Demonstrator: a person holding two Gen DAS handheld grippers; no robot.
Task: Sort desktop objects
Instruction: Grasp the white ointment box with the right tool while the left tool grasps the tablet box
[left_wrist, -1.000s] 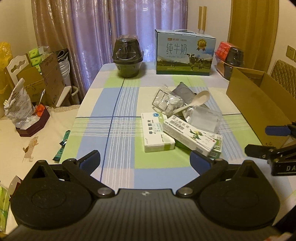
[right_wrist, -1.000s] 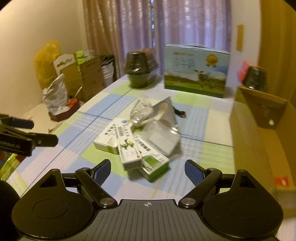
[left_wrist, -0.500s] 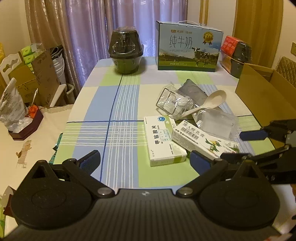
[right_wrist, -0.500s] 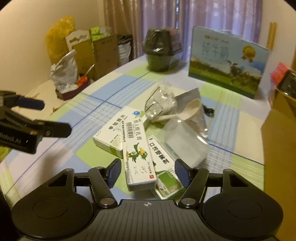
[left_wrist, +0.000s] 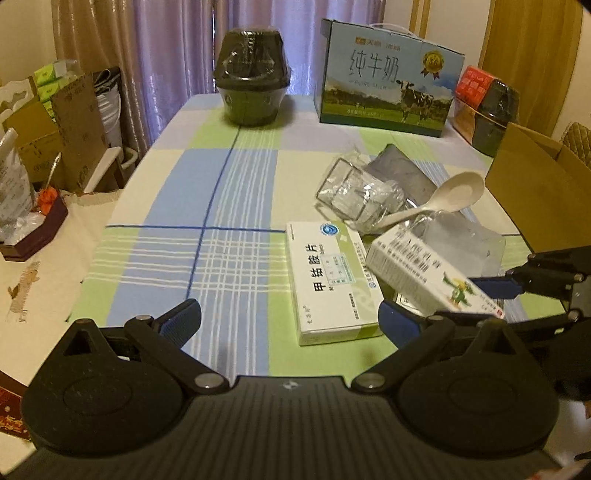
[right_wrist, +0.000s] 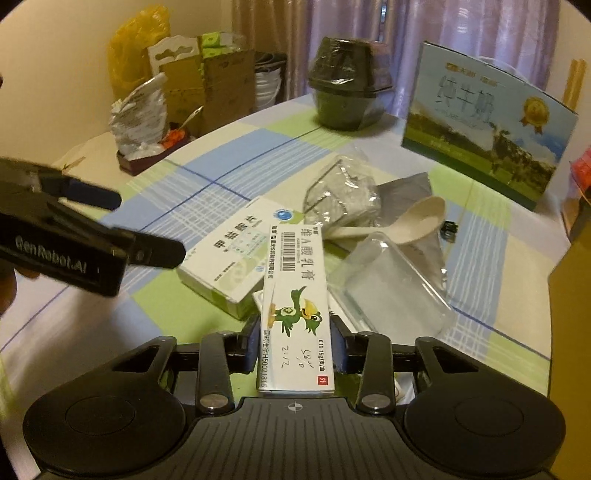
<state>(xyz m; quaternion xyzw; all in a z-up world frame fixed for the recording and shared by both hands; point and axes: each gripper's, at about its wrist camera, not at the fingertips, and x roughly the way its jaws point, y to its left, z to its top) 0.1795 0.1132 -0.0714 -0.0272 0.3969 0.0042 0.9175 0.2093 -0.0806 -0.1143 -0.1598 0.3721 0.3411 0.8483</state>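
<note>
My right gripper (right_wrist: 295, 339) is shut on the near end of a long white ointment box with a green bird (right_wrist: 295, 288). The left wrist view shows that box (left_wrist: 417, 273) tilted between the right gripper's fingers (left_wrist: 495, 288). A wider white medicine box (left_wrist: 328, 284) lies flat just left of it. Behind them lie a white spoon (left_wrist: 443, 199), a crumpled clear packet (left_wrist: 358, 195), a clear plastic tub (left_wrist: 461, 243) and a grey pouch (left_wrist: 399, 170). My left gripper (left_wrist: 290, 321) hangs open over the tablecloth, near the white medicine box (right_wrist: 236, 254).
An open cardboard box (left_wrist: 535, 195) stands at the table's right edge. A milk carton (left_wrist: 384, 74) and stacked black bowls (left_wrist: 251, 92) stand at the far end. Cartons and bags (left_wrist: 55, 122) crowd the floor to the left. The checked tablecloth (left_wrist: 221, 206) is bare on its left half.
My right gripper moved forward over the pile and shut on the ointment box, which now sits tilted between its fingers. The left gripper moved slightly closer to the white medicine box.
</note>
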